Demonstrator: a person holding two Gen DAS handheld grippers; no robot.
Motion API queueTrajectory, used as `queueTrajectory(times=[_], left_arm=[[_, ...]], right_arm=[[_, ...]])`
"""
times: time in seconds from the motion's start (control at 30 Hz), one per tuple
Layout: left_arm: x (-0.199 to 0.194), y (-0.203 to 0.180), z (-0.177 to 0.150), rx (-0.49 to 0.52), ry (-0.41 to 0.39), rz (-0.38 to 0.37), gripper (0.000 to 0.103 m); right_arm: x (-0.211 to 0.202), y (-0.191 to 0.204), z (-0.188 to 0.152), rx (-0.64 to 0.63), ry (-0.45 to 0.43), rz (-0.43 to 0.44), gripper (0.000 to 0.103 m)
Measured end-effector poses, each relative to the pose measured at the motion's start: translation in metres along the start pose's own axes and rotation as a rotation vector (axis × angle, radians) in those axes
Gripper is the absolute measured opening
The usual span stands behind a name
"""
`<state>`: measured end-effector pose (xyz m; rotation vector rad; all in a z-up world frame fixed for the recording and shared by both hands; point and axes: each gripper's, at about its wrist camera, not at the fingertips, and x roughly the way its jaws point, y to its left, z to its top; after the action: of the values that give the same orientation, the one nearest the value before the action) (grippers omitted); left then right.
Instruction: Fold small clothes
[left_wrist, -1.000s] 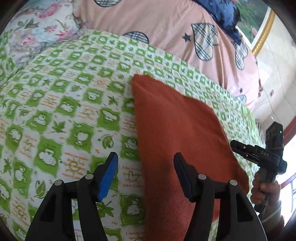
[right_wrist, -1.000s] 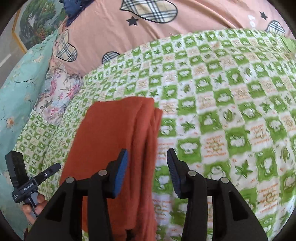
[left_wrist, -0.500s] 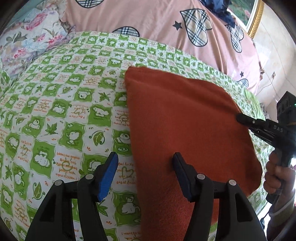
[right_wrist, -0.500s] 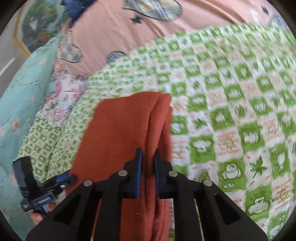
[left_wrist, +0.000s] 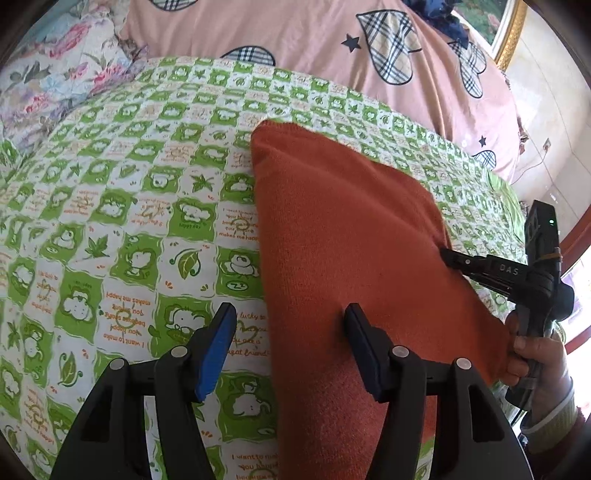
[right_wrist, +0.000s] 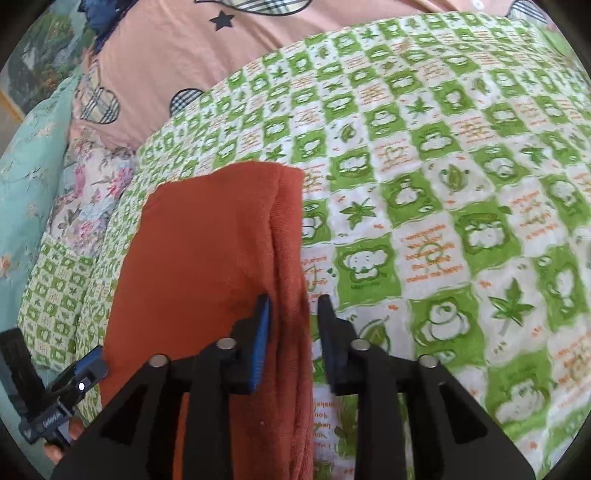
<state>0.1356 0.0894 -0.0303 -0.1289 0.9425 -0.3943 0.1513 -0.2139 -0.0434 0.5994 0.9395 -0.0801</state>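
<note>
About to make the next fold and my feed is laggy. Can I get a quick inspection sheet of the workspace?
Surface: green-and-white bedsheet, soft, covering the bed.
Job's things: one orange cloth, already folded, its layered edge on the right.
Clutter: dark blue garment on the pink quilt.
Grippers: left gripper open, straddling the cloth's left edge; right gripper open, with the layered edge between its fingers.
Cables: what looks like a thin cord on the far wall.
Surroundings: floral pillow, teal fabric, framed picture.
</note>
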Motion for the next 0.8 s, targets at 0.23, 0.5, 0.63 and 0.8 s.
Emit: queueTrajectory(times=[0.23, 0.5, 0.63, 0.8], left_arm=[[-0.041, -0.017, -0.001, 0.059, -0.097, -0.198, 0.060], [-0.014, -0.029, -0.025, 0.107, 0.052, -0.250, 0.055], [-0.003, -0.026, -0.041, 0.108, 0.089, -0.241, 0.048], [-0.012, -0.024, -0.041, 0.089, 0.061, -0.242, 0.048]], right_arm=[[-0.024, 0.049, 0.027, -0.069, -0.059, 0.159, 0.031], [0.055, 0.023, 0.058, 0.036, 0.025, 0.070, 0.000], [0.044, 0.016, 0.056, 0.057, 0.015, 0.067, 0.003], [-0.003, 0.032, 0.029, -0.031, -0.006, 0.125, 0.004]])
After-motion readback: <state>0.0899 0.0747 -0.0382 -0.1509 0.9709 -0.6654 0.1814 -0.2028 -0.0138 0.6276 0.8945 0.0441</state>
